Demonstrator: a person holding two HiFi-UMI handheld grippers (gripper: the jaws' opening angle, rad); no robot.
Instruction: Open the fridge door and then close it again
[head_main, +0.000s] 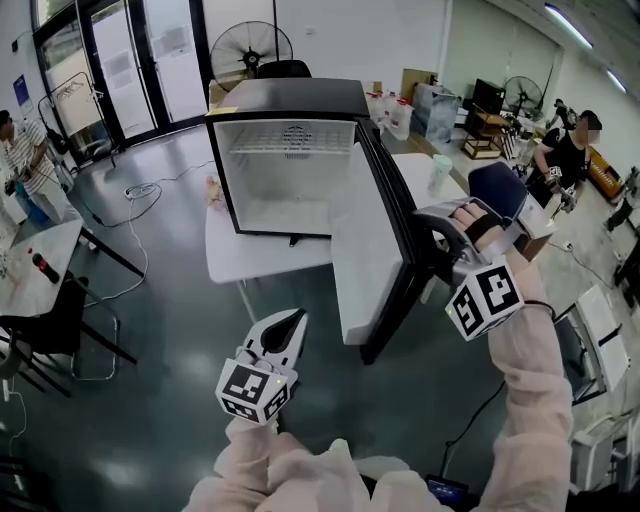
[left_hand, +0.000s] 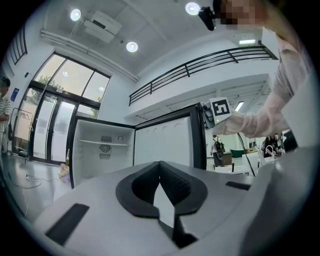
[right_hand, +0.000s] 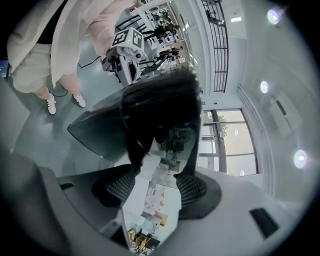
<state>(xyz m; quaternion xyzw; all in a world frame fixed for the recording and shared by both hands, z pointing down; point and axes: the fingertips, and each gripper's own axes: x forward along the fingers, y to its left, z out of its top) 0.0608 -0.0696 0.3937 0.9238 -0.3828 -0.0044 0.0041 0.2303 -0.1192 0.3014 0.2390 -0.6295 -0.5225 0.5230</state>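
A small black fridge (head_main: 285, 100) stands on a white table (head_main: 225, 255) with its white inside bare. Its door (head_main: 365, 250) is swung wide open toward me, at the right. My right gripper (head_main: 432, 250) is at the door's outer edge with its jaws wide open. In the right gripper view the black door edge (right_hand: 160, 110) lies between the open jaws of the right gripper (right_hand: 157, 187), and I cannot see either pad pressing on it. My left gripper (head_main: 290, 325) hangs low in front of the fridge (left_hand: 102, 150), shut and holding nothing (left_hand: 160, 167).
A cup (head_main: 440, 172) stands on the table behind the door. A big floor fan (head_main: 250, 45) is behind the fridge. A black folding table (head_main: 40, 270) stands at the left, and a cable (head_main: 140, 190) loops on the floor. People stand at the far left and far right.
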